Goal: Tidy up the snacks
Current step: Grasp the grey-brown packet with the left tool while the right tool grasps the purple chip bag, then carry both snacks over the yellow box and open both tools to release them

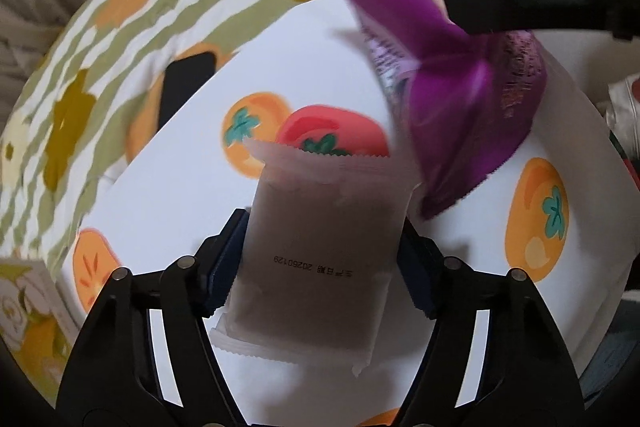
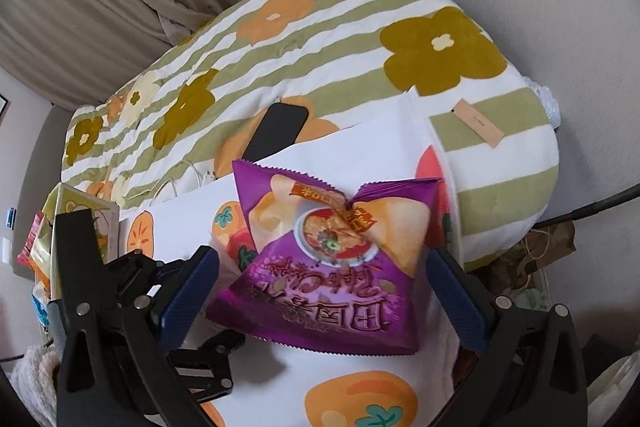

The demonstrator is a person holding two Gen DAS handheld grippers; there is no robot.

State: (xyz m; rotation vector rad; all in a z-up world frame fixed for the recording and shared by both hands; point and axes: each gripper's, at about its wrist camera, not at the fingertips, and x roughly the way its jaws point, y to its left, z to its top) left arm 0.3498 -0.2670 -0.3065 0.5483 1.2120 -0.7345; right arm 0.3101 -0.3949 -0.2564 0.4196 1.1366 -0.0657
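- I see a translucent frosted snack packet (image 1: pixel 320 259), flat and rectangular with zigzag-cut ends and a printed date code, dark contents showing through.
- My left gripper (image 1: pixel 322 263) has its blue-padded fingers (image 1: pixel 224 267) clamped on the packet's two side edges; the packet is held above a white gift bag (image 1: pixel 180 195) printed with orange and red persimmons.
- The purple chip bag (image 2: pixel 328 267) is glossy, crinkled foil with serrated seams, its top folded inward; chips and a bowl are printed on the front.
- My right gripper (image 2: pixel 320 291) holds it: fingers (image 2: pixel 188 295) spread wide, pressed against the bag's left and right sides, over the same white bag.
- In the left wrist view the chip bag (image 1: pixel 460 99) hangs just right of the packet; touching or not, I cannot tell.
- Beneath: a soft striped flower-print quilt (image 2: pixel 360 67) with a black phone (image 2: pixel 276 135) lying on it.
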